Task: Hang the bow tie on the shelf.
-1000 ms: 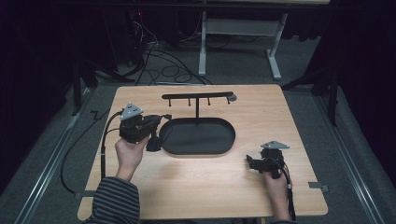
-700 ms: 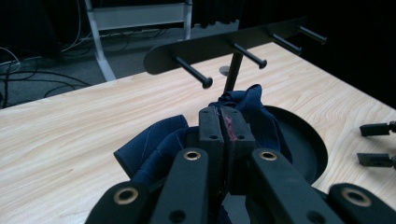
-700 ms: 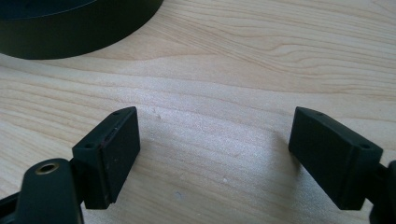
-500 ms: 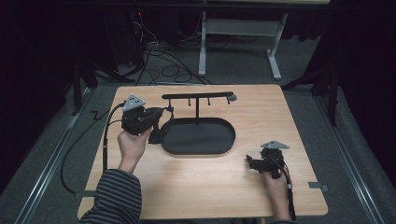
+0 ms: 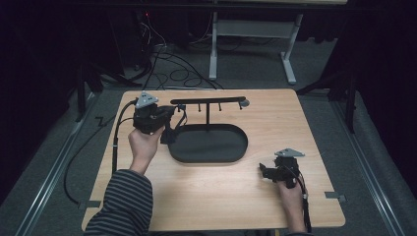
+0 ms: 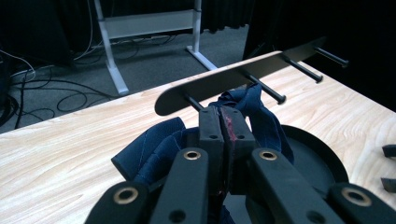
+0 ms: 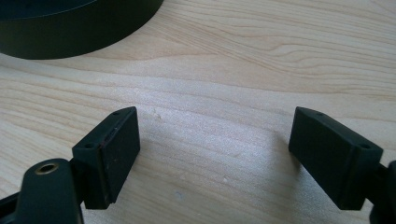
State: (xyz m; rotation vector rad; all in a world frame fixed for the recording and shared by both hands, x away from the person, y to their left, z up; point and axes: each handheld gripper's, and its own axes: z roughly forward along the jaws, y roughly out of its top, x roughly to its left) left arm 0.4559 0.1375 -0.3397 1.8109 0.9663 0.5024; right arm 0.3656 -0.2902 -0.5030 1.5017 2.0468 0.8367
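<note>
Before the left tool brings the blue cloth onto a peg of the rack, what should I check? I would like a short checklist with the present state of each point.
1. Left tool grips the blue cloth: ok, jaws shut on it.
2. Nearest peg of the rack is free: ok, nothing hangs on it.
3. Cloth has an opening that fits the peg: cannot tell, the fabric is bunched.
4. Tool lined up with the peg: ok, the peg lies just ahead of the jaws.
5. Right tool out of the way: ok, it is open, low over the table, apart from the rack's base tray.
</note>
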